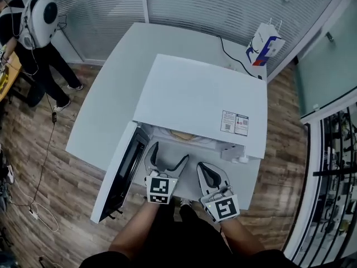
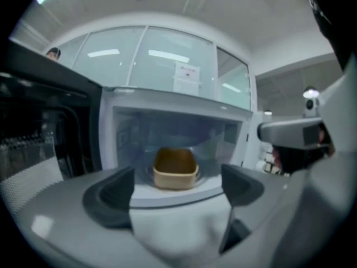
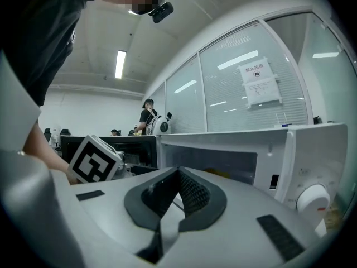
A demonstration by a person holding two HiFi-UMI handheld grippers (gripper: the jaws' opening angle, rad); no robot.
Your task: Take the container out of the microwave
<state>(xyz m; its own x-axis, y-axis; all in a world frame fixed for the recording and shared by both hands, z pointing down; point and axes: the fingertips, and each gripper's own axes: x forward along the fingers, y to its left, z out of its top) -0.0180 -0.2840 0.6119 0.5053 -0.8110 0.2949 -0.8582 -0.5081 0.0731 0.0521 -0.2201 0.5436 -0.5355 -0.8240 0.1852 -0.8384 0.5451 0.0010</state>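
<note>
The white microwave stands on a white table with its door swung open to the left. Inside, on the turntable, sits a tan open container; only a sliver of the container shows in the head view. My left gripper is open just in front of the cavity, and in the left gripper view my left gripper frames the container from a short distance without touching it. My right gripper is shut and empty, right of the left one, before the microwave's front; in its own view my right gripper has its jaws together.
The control knob is on the microwave's right front. A white carton with blue and red print and a black cable lie at the table's far side. A person stands at the back left. Glass partitions run behind the table.
</note>
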